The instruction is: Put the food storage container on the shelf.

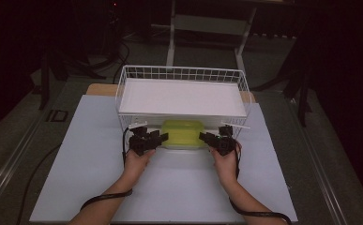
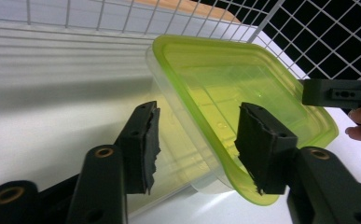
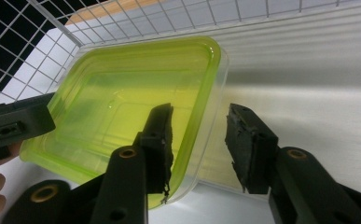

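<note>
A clear plastic container with a yellow-green lid [image 1: 183, 133] lies on the white table just in front of the wire basket [image 1: 123, 89]. My left gripper [image 1: 158, 137] is at the container's left end and my right gripper [image 1: 207, 138] at its right end. In the left gripper view the left gripper [image 2: 199, 147] is open, its jaws straddling the lid's rim [image 2: 225, 172]. In the right gripper view the right gripper [image 3: 204, 144] is also open, with the lid's edge [image 3: 194, 130] between its jaws. Neither pair of jaws presses on the container.
The white wire basket holds a flat white sheet [image 1: 181, 96] and stands at the back of the white tabletop [image 1: 99, 178]. Cables trail from both grippers toward the near edge. Dark floor and frame legs [image 1: 172, 33] lie beyond the table.
</note>
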Tool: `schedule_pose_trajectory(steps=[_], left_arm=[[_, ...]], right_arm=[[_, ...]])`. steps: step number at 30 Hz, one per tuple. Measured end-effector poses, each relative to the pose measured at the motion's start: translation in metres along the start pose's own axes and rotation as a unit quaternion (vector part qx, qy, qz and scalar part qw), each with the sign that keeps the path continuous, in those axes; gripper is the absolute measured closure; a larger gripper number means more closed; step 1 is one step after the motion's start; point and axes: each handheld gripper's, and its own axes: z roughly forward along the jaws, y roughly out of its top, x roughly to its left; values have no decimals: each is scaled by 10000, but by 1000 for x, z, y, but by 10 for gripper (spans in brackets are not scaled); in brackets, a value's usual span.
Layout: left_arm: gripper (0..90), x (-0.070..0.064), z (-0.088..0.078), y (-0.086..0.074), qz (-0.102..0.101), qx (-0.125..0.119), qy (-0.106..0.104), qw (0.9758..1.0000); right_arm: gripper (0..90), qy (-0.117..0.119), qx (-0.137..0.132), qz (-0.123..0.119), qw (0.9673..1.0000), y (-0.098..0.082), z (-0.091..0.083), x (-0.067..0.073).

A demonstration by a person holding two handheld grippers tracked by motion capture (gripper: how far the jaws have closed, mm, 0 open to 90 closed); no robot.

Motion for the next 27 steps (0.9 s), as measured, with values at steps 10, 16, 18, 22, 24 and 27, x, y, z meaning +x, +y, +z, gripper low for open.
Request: schedule_pose_trajectory(steps=[10,16,18,22,24,27], left_arm=[[444,-2,-20,-7,89,-154,11,9998],[395,-9,-39,-7,337,-197,128,9992],[365,-10,-43,-6,302,-138,128,9994],[310,-14,-50,-9,386,-95,197,9990],[257,-14,-54,-12,405,-87,128,9991],[161,-14,-61,-17,500,-68,-162,9986]], right_arm=[[548,122,13,-239,9996,-8,-21,5],[559,244,-1,-465,9986,-14,-33,16],[564,299,7,-570,9979,-17,-36,21],[596,359,95,-723,9967,-24,-38,31],[619,354,148,-801,9960,-29,-36,35],[733,383,315,-877,9949,-34,-30,41]])
